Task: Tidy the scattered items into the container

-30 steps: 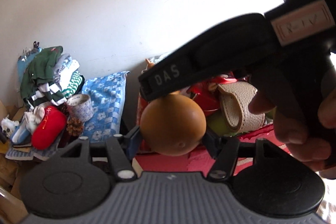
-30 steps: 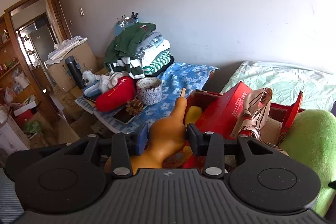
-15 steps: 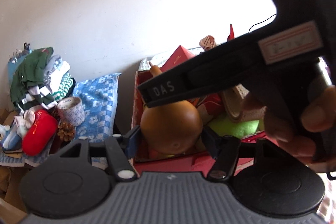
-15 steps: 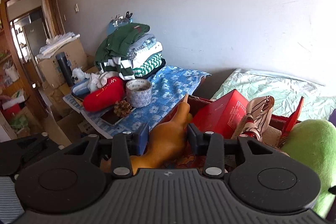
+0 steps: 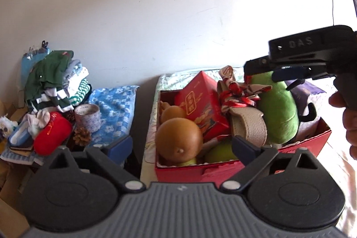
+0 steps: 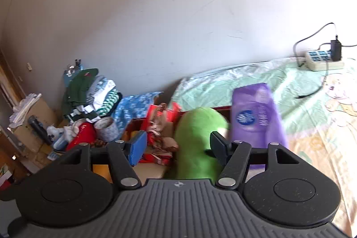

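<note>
Released since the earlier frames, the brown gourd (image 5: 178, 139) now lies in the red box (image 5: 223, 167), free of both grippers. Its round end faces the left gripper (image 5: 181, 147), whose jaws have just been opening and stand wide, one pad on either side of the gourd and clear of it. Ahead of that gripper and beyond the gourd, a red carton (image 5: 197, 102) leans in the box. To the right of the carton sit a beige strap with a red patterned ribbon (image 5: 239, 95) and a green plush toy (image 5: 277, 108). A yellow-green fruit (image 5: 219, 154) lies low in the box, just right of the gourd.

The right gripper (image 6: 177, 144) has drawn away from the gourd toward the right end of the box. Its jaws have just been opening and stand partly apart, with nothing pressed between the pads. The green plush toy (image 6: 196, 139) and the ribbon (image 6: 159, 139) lie ahead of them. A purple pack (image 6: 256, 117) stands in the box just beyond the right finger. From the left wrist, this gripper appears at the upper right, above the plush toy, with part of a hand (image 5: 351, 124) on its handle.

Left of the box, a blue floral cloth (image 5: 116, 110) carries a roll of tape (image 5: 87, 117), a pine cone (image 5: 82, 136), a red pillow (image 5: 51, 135) and a stack of folded clothes (image 5: 58, 81). Far right of the right gripper, a power strip (image 6: 323, 59) rests on the bed (image 6: 245, 79).
</note>
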Action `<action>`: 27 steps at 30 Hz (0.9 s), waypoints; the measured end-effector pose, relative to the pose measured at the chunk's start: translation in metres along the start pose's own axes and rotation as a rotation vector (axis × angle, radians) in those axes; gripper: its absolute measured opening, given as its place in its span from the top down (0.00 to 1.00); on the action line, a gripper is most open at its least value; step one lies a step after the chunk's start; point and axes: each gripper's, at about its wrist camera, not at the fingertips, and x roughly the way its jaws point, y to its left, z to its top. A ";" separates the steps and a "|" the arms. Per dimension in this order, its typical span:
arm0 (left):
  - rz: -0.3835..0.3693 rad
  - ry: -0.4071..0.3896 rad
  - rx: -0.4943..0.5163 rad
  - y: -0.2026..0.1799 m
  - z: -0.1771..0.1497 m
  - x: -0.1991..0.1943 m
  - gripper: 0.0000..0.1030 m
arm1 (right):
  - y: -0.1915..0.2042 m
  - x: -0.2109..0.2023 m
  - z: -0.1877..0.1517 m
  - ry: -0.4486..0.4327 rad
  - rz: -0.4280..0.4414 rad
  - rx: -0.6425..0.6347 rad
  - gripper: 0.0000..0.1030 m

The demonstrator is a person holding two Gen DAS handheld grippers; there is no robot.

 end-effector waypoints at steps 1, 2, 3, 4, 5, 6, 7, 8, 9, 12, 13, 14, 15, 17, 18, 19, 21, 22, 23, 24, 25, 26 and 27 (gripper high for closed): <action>-0.007 0.000 -0.007 -0.003 0.002 0.000 0.05 | -0.004 -0.007 -0.003 -0.002 -0.020 0.004 0.36; -0.016 0.000 -0.015 -0.006 0.005 0.000 0.04 | -0.009 -0.013 -0.006 -0.004 -0.041 0.008 0.35; -0.024 0.004 -0.034 -0.009 0.008 0.001 0.04 | -0.013 -0.020 -0.009 -0.006 -0.061 0.013 0.35; -0.032 0.008 -0.052 -0.012 0.011 0.002 0.03 | -0.017 -0.026 -0.012 -0.008 -0.081 0.017 0.34; -0.038 0.012 -0.071 -0.015 0.013 0.002 0.03 | -0.019 -0.030 -0.015 -0.004 -0.089 0.017 0.31; -0.039 0.015 -0.089 -0.019 0.015 0.002 0.02 | -0.021 -0.033 -0.018 0.001 -0.096 0.016 0.30; -0.029 0.017 -0.097 -0.023 0.016 0.003 0.01 | -0.022 -0.036 -0.021 0.005 -0.104 0.016 0.29; -0.019 0.020 -0.105 -0.028 0.016 0.003 0.01 | -0.026 -0.038 -0.024 0.016 -0.098 0.026 0.29; -0.009 0.022 -0.113 -0.032 0.017 0.004 0.01 | -0.029 -0.039 -0.027 0.027 -0.093 0.037 0.29; 0.034 0.025 -0.121 -0.049 0.014 0.004 0.01 | -0.038 -0.043 -0.035 0.072 -0.107 0.050 0.29; 0.046 0.032 -0.127 -0.054 0.014 0.003 0.01 | -0.041 -0.044 -0.037 0.086 -0.115 0.053 0.29; 0.061 0.050 -0.138 -0.060 0.014 0.003 0.01 | -0.044 -0.046 -0.039 0.092 -0.119 0.052 0.29; 0.071 0.066 -0.150 -0.065 0.014 0.002 0.01 | -0.046 -0.048 -0.041 0.101 -0.132 0.041 0.28; 0.104 0.084 -0.170 -0.072 0.013 0.001 0.01 | -0.048 -0.052 -0.043 0.114 -0.156 0.011 0.25; 0.130 0.090 -0.181 -0.077 0.012 -0.001 0.01 | -0.049 -0.054 -0.045 0.116 -0.160 0.000 0.24; 0.148 0.097 -0.189 -0.082 0.011 -0.003 0.01 | -0.051 -0.057 -0.047 0.118 -0.163 -0.012 0.20; 0.177 0.116 -0.199 -0.090 0.010 -0.005 0.01 | -0.056 -0.061 -0.052 0.123 -0.162 -0.017 0.16; 0.187 0.133 -0.202 -0.095 0.008 -0.006 0.01 | -0.058 -0.063 -0.054 0.128 -0.158 -0.019 0.14; 0.198 0.145 -0.208 -0.098 0.006 -0.007 0.01 | -0.061 -0.064 -0.056 0.133 -0.151 -0.019 0.14; 0.214 0.161 -0.213 -0.103 0.003 -0.007 0.01 | -0.064 -0.065 -0.058 0.138 -0.146 -0.016 0.14; 0.226 0.173 -0.216 -0.107 0.001 -0.008 0.01 | -0.067 -0.065 -0.061 0.143 -0.147 -0.011 0.14; 0.237 0.186 -0.222 -0.110 -0.002 -0.008 0.01 | -0.069 -0.065 -0.064 0.149 -0.148 -0.005 0.13; 0.248 0.199 -0.229 -0.114 -0.006 -0.009 0.01 | -0.070 -0.065 -0.066 0.164 -0.146 -0.003 0.13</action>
